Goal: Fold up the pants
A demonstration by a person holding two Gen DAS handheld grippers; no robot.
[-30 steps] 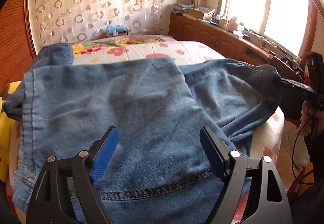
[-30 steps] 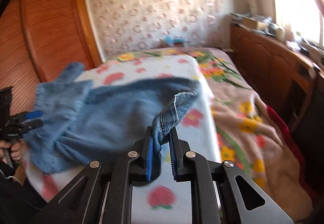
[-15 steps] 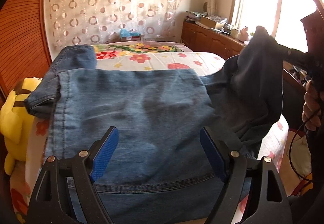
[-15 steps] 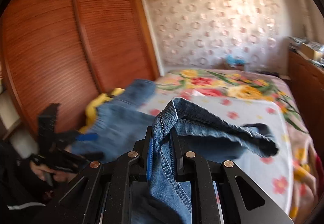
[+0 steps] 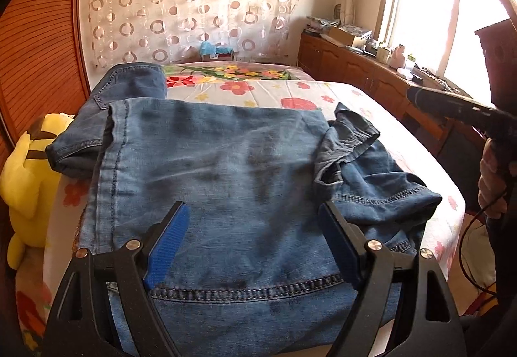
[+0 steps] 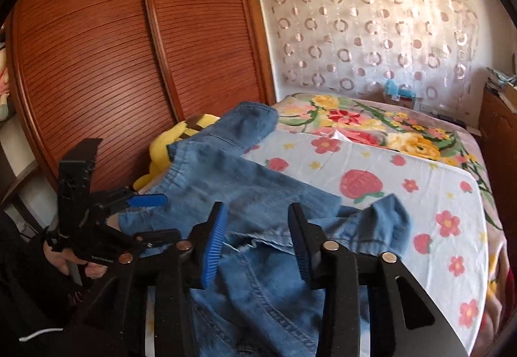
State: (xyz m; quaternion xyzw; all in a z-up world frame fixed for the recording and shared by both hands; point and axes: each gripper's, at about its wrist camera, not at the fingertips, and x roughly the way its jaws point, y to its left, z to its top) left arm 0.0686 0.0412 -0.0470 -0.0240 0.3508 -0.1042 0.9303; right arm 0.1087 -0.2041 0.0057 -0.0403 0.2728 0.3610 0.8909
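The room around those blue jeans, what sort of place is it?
Most likely a home bedroom. The blue denim jeans lie on a bed with a flower-print sheet, beside a slatted reddish-brown wooden wardrobe, with a yellow plush toy at the bedside.

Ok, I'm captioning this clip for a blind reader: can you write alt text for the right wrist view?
Blue jeans lie rumpled on a floral bedsheet, below the right gripper, whose blue-padded fingers are opening with nothing pinched between them. At left a hand holds the left gripper over the denim, with a yellow plush toy and a wooden wardrobe behind.
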